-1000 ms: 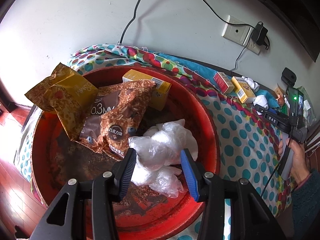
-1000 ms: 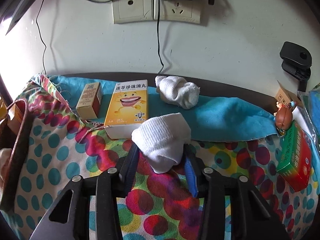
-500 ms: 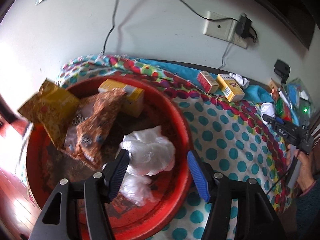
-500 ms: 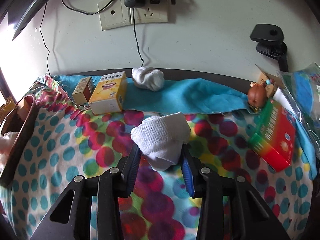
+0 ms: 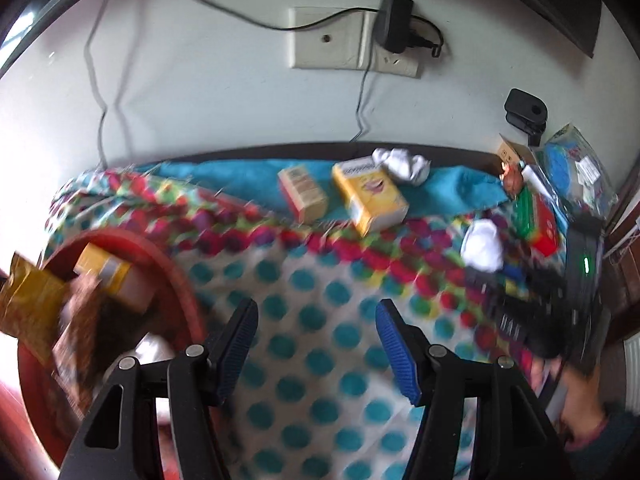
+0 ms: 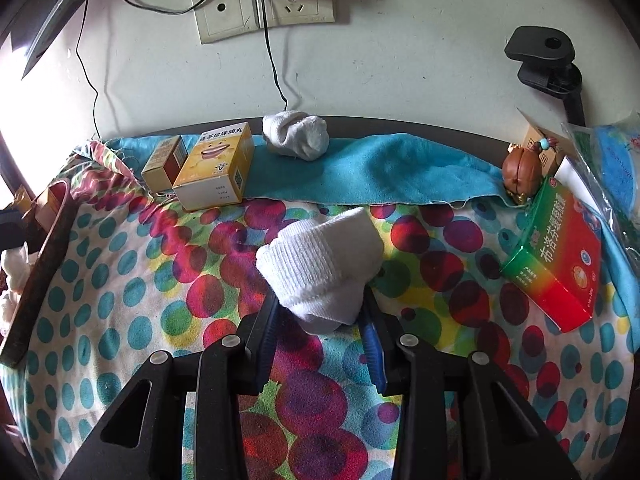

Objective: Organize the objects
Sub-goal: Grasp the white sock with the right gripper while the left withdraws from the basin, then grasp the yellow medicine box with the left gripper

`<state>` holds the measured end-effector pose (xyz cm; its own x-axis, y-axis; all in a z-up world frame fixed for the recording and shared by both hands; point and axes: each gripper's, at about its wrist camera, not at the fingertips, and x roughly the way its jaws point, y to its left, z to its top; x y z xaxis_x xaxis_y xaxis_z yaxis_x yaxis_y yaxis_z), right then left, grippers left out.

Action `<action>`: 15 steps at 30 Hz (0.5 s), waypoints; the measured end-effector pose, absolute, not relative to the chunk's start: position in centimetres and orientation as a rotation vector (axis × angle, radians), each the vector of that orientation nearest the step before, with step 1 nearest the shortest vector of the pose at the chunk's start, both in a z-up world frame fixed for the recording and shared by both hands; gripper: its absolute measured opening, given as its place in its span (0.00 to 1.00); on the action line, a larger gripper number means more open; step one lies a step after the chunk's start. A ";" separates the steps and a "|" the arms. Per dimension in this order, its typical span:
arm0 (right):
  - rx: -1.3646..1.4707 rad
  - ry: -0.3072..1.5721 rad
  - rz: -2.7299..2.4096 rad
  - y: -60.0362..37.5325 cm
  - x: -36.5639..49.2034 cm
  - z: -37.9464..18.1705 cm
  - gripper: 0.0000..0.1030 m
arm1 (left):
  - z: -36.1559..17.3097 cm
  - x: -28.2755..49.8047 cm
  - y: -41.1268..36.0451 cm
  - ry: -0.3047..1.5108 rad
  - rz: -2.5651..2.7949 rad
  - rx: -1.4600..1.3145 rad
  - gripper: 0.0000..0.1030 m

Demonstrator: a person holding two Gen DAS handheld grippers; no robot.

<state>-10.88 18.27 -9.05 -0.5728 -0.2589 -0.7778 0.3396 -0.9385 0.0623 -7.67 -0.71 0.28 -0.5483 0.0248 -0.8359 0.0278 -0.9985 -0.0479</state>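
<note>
My right gripper point(image 6: 320, 304) is shut on a rolled white sock point(image 6: 320, 256), held just above the spotted cloth point(image 6: 120, 280). In the left wrist view the same sock point(image 5: 482, 246) shows at the right, on the blurred dark right gripper. My left gripper point(image 5: 316, 308) stands open and empty over the cloth, right of the red basin point(image 5: 188, 292). The basin holds snack bags point(image 5: 28, 312), a yellow box point(image 5: 104, 272) and a white plastic bag point(image 6: 12, 272). A second sock point(image 6: 296, 134) lies by the wall.
A yellow carton point(image 6: 216, 168) and a small tan box point(image 6: 164, 160) stand on a blue towel point(image 6: 400, 176) at the back. A green-and-red box point(image 6: 556, 256), a brown figurine point(image 6: 520, 170) and plastic packets crowd the right edge. Cables hang from wall sockets point(image 6: 264, 12).
My left gripper opened wider off the plastic bag, left it in the basin and swung right over the cloth. My right gripper drew back from the wall with the sock, then held still.
</note>
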 end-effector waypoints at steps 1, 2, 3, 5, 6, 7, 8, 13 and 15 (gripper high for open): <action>1.224 0.137 -2.518 18.2 -10.9 -9.0 0.34 | 0.2 -8.7 0.1 0.072 -2.763 1.484 0.61; 1.224 0.137 -2.518 18.2 -10.9 -9.0 0.34 | 0.0 -9.4 0.7 0.058 -2.756 1.470 0.61; 1.224 0.137 -2.518 18.3 -10.9 -9.0 0.34 | -0.3 -10.7 1.6 0.038 -2.752 1.465 0.61; 1.224 0.138 -2.519 18.2 -10.9 -9.0 0.34 | -1.0 -12.3 2.5 0.024 -2.736 1.474 0.61; 1.225 0.143 -2.520 18.2 -10.9 -9.0 0.34 | -1.6 -13.6 3.0 0.020 -2.697 1.492 0.61; 1.225 0.145 -2.520 18.2 -10.9 -9.0 0.34 | -1.9 -14.3 3.4 0.022 -2.676 1.501 0.61; 1.224 0.144 -2.519 18.2 -10.9 -9.0 0.34 | -2.3 -15.1 3.6 0.038 -2.657 1.507 0.61; 1.222 0.096 -2.506 18.7 -10.9 -9.0 0.34 | -3.6 -18.3 4.4 0.182 -2.587 1.536 0.61; 1.220 0.073 -2.499 18.9 -10.9 -9.0 0.35 | -4.4 -19.4 4.6 0.210 -2.541 1.570 0.61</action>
